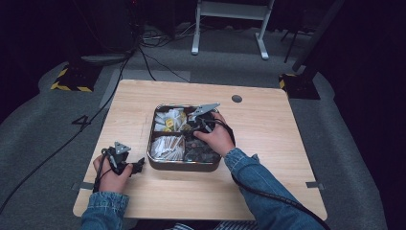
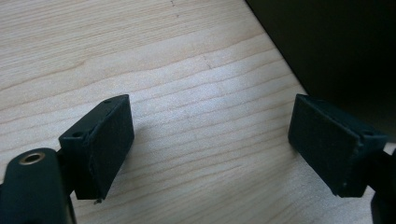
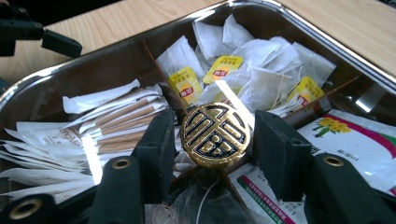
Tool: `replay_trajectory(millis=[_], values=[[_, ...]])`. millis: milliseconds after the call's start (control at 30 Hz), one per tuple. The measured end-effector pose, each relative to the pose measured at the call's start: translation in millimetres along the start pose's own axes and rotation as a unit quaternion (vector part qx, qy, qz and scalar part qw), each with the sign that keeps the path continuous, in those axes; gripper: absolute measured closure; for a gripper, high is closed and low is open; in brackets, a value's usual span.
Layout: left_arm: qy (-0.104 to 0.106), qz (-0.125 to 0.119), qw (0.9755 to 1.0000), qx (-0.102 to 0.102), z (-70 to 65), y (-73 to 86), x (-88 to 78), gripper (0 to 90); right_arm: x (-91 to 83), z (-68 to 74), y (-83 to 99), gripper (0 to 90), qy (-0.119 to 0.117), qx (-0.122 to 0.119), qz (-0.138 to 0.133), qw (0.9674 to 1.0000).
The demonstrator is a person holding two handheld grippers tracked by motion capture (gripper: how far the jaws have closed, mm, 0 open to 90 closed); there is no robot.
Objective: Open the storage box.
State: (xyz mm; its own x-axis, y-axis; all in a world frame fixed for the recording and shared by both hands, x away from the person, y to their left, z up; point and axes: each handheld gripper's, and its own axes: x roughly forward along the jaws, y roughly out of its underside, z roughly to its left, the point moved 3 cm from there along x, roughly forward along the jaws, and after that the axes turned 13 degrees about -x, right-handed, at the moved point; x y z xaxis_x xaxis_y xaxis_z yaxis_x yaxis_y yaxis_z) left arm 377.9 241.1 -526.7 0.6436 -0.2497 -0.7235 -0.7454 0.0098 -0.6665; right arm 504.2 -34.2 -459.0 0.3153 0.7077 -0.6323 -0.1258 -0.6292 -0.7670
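Your right gripper [image 3: 212,140] is down in the tin [image 1: 158,165], its jaws set on either side of the gold knob [image 3: 215,135] at the middle where the dividers cross; the pads sit right at its edges, but I can't tell if they actually press on it. Around the knob you've got tea bags [image 3: 261,70] in the far compartment, paper sticks [image 3: 116,121] to the left and flower sachets [image 3: 369,140] to the right. Your left gripper [image 2: 210,149] rests on the table [image 2: 140,56] just beside the tin, jaws wide apart with nothing between them.

Gold-and-black patterned knob [image 3: 215,136]; yellow-tagged white tea bags [image 3: 261,79].
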Motion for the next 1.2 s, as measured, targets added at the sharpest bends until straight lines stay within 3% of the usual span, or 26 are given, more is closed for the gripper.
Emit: replay_trajectory(millis=[133,200,767,900,1200], values=[[0.0,0.0,1.0,0.0,0.0,0.0,0.0,14.7,5.8,1.9,-0.7,53.2,0.0,0.0,0.006,1.0],[0.0,0.0,1.0,0.0,0.0,0.0,0.0,14.7,6.3,2.5,-1.2,57.7,0.011,-0.012,0.012,0.9998],[-0.001,-0.001,1.0,0.0,-0.1,0.0,0.0,14.7,5.0,5.9,-1.6,58.7,0.028,-0.021,0.013,0.9993],[-0.002,-0.001,1.0,-0.001,-0.5,0.3,-0.2,14.9,1.6,5.6,-3.0,58.8,0.026,-0.016,0.008,0.9995],[-0.001,-0.001,1.0,0.0,-1.5,-0.6,0.7,15.2,-19.6,3.5,-17.7,58.7,0.037,-0.029,-0.013,0.9988]])
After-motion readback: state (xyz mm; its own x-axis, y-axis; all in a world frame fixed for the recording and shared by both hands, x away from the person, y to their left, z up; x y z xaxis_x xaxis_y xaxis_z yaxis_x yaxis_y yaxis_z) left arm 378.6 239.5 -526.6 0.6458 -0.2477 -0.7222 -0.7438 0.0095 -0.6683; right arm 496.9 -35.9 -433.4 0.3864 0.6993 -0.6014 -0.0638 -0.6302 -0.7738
